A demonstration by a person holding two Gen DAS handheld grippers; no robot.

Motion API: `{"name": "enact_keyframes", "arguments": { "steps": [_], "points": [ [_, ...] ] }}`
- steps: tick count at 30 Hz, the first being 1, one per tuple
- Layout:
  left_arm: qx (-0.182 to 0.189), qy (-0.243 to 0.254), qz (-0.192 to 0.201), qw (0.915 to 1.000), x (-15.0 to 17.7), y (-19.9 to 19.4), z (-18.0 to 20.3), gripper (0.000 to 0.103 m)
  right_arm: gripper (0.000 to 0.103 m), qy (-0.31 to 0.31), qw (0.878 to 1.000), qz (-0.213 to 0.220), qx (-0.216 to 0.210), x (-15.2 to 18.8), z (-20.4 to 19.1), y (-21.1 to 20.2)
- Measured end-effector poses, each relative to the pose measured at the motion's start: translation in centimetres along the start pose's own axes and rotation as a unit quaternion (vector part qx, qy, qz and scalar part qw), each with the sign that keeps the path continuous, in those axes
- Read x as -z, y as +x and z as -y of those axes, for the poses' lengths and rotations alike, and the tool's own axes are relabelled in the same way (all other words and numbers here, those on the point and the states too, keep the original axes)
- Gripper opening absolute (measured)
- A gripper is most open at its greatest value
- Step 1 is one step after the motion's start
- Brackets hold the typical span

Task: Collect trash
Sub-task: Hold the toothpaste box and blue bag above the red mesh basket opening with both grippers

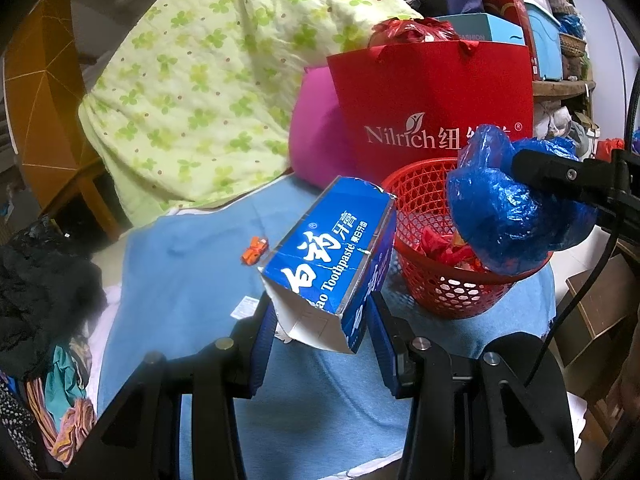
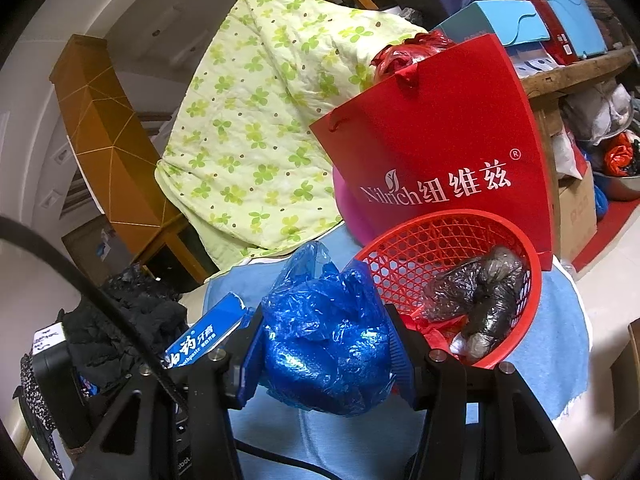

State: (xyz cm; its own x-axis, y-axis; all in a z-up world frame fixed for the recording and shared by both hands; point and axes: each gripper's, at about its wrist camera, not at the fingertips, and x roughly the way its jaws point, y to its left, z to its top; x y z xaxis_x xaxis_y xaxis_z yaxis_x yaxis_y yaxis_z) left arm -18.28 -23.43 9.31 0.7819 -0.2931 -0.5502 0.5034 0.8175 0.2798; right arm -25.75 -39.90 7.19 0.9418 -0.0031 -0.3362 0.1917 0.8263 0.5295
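**Operator:** I'm over a cluttered room — a blue cloth (image 1: 192,280) covers the surface, with a green clover-print quilt (image 1: 192,80) heaped behind it and a red paper bag (image 1: 432,92) standing upright at the back.

**Partner:** And the bin?

**Operator:** The red mesh basket (image 1: 432,284) sits on the cloth just in front of that bag, already holding red wrappers and, in the right view, a dark crumpled bag (image 2: 476,300).

**Partner:** What are you carrying?

**Operator:** My left gripper (image 1: 320,340) is clamped on the open lower end of a blue toothpaste box (image 1: 332,248), which is raised off the cloth just left of the basket. It looks empty and light, and thin card like that would crush if squeezed harder. My right gripper (image 2: 326,356) is closed on a wadded blue plastic bag (image 2: 328,344) — soft, slippery, near weightless — held at the basket's rim.

**Partner:** Anything loose?

**Operator:** A small orange scrap (image 1: 254,254) lies on the cloth.
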Motion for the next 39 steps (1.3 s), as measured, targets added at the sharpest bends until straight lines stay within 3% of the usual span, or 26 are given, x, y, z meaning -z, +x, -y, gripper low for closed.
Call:
{"name": "enact_keyframes", "arguments": {
  "steps": [39],
  "points": [
    [0.012, 0.014, -0.010, 0.9998, 0.1, 0.8, 1.7, 0.047, 0.057, 0.013, 1.000, 0.002, 0.011, 0.0, 1.6, 0.0]
  ]
}}
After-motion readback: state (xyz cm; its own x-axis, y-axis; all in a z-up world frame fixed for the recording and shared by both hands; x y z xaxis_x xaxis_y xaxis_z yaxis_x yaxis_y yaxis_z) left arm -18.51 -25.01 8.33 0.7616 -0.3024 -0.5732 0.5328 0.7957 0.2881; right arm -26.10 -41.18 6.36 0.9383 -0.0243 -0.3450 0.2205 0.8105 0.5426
